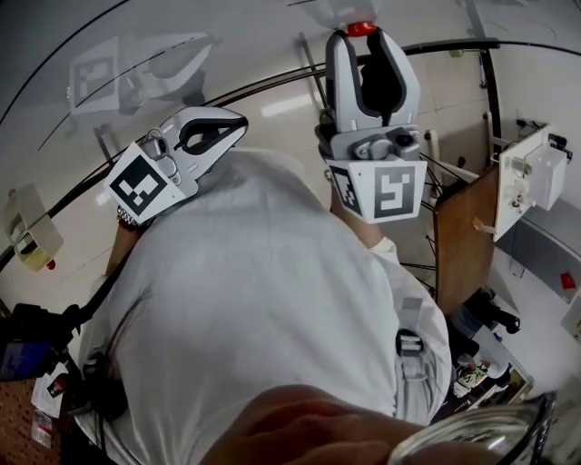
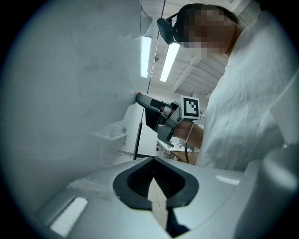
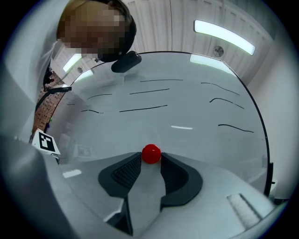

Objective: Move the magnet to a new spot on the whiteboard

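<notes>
The red magnet (image 3: 151,153) is pinched at the very tips of the right gripper (image 3: 150,164), one ribbed pad on each side of it, so those jaws are clamped on the magnet w/ only its width between them. In the left gripper view the magnet (image 2: 138,94) sits at the whiteboard (image 2: 70,93) surface; whether it touches or hangs just off the board I can't tell. In the head view it shows as a red dot (image 1: 361,28) past the tips of the right gripper (image 1: 361,38), which points up and away from the person.

Around it the whiteboard (image 3: 196,107) carries a few thin black pen strokes (image 3: 143,109), well apart from the magnet.

The left gripper (image 1: 238,121) hangs off to the side w/ its jaws together and nothing between them (it looks to have no part in this).

Step in hand, as I judge it: magnet gripped, placing not yet done. Next move calls for choosing a bare patch, setting the magnet flat on the board, then opening the jaws and backing straight off w/o dragging it.
</notes>
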`<state>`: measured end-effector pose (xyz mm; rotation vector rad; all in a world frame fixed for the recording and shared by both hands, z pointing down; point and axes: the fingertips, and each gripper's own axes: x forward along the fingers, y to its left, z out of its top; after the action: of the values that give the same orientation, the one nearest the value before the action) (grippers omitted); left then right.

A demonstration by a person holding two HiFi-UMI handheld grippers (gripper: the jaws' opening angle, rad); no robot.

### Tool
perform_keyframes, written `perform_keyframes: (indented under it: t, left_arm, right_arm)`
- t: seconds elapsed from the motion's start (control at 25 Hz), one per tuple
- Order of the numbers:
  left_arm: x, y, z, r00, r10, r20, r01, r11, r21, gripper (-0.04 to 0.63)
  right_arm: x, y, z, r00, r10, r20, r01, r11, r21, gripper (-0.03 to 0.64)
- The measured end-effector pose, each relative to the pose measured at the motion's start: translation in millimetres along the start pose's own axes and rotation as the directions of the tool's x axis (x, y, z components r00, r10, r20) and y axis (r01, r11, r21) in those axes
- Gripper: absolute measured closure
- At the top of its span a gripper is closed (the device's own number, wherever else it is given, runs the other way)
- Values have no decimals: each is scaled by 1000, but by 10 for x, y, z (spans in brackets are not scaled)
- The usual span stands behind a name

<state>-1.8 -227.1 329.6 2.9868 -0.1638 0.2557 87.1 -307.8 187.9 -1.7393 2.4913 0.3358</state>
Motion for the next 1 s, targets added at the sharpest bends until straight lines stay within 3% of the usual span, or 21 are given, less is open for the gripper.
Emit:
perform_keyframes:
  t: [0.16,0.32,0.48,0.64,0.8,1.0]
  left_arm:
    - [3,157,-5,1000,-10,4,10,1000,2,595]
    - [-47,349,-56,999,32,22,-32,999,-9,595]
    - [94,-61,78,990,136,49,-134,990,-38,595]
    - [143,-476,42,970,239,48,-232,965,-118,595]
    - [-41,-321,14,947,318,47,-309,942,-132,595]
    - [-423,-92,-92,900,435,34,-423,888,-178,595]
  right_arm:
    - [190,20,-75,1000,2,-6,-2,1000,0,491]
    - [304,59,-262,999,28,-25,-28,999,18,462]
    - [-246,-88,-151,998,63,-31,-62,997,51,460]
    - [-815,-178,-109,993,110,-46,-105,990,92,460]
    - [-770,-39,-245,977,195,-82,-184,975,125,456]
    - [-707,164,-451,957,259,-131,-237,958,162,453]
